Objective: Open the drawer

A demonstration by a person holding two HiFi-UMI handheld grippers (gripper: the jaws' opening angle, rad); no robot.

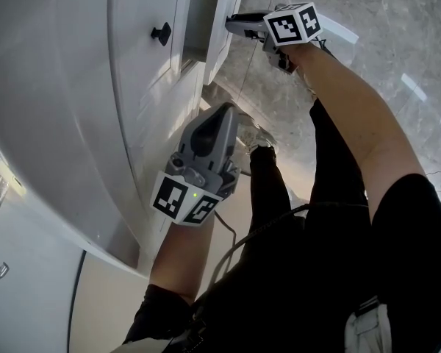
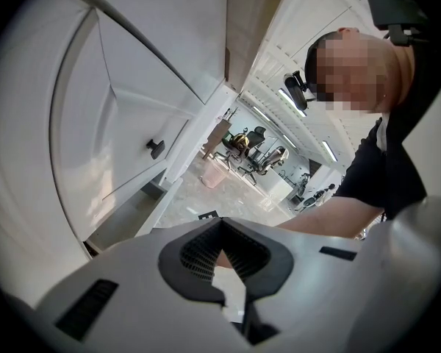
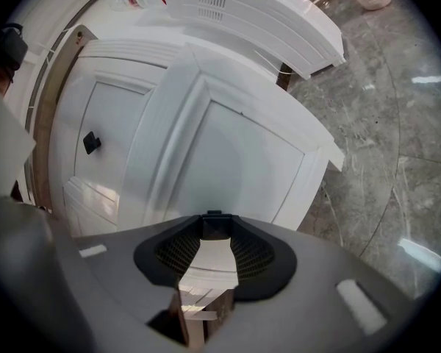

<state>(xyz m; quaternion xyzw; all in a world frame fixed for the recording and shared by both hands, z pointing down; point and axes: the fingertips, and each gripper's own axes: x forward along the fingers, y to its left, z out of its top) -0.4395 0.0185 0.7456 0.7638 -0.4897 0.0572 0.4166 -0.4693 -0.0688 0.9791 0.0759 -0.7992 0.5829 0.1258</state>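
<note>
Plainly the weak point is the hold: the right gripper has its jaws only a little apart, closed by their very tips on the small black knob of the drawer, with nothing else between them. The drawer front stands straight ahead of this gripper, out from the cabinet with a dark gap behind it, so I judge the pull to be under way and the drawer partly open. Because the knob is small and caught just at the tips, a pull that drifts sideways or dips could let it slide out, and the gripper would jerk back empty toward the person. An off-line pull could also skew the drawer so that it binds. Pulling too hard or too far might bring it off its runners and down onto the floor. A second knob sits to this gripper's left on a neighbouring front and is untouched. The left gripper hangs lower beside the cabinet, jaws together and empty; it gives no support if the drawer tips.
</note>
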